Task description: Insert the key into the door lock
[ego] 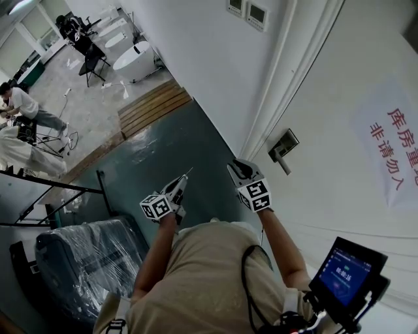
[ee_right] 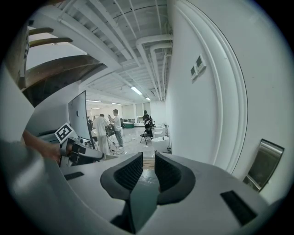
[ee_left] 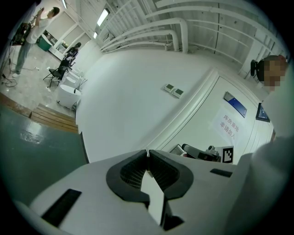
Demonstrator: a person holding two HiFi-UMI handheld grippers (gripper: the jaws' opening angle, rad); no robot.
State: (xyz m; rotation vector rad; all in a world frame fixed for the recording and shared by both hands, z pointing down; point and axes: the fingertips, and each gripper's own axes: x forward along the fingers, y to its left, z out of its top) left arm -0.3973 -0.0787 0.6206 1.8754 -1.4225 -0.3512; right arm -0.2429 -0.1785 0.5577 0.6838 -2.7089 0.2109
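In the head view my left gripper (ego: 181, 184) is shut on a thin silver key (ego: 189, 172) whose tip points toward the white wall. The left gripper view shows its pads pressed together (ee_left: 147, 153) with only a sliver of the key at their tip. My right gripper (ego: 238, 171) hangs just right of it, open, with nothing between its pads (ee_right: 149, 160). The metal lock plate with its lever handle (ego: 283, 149) sits on the white door (ego: 339, 111), up and to the right of both grippers and apart from them. It also shows at the right gripper view's edge (ee_right: 263, 162).
A paper sign with red print (ego: 394, 147) hangs on the door. Two wall panels (ego: 248, 10) sit high on the wall. At the left are a plastic-wrapped seat (ego: 85, 258), a black railing (ego: 59, 186) and a wooden step (ego: 153, 104). People work far off (ego: 23, 107). A screen device (ego: 345, 273) hangs at my chest.
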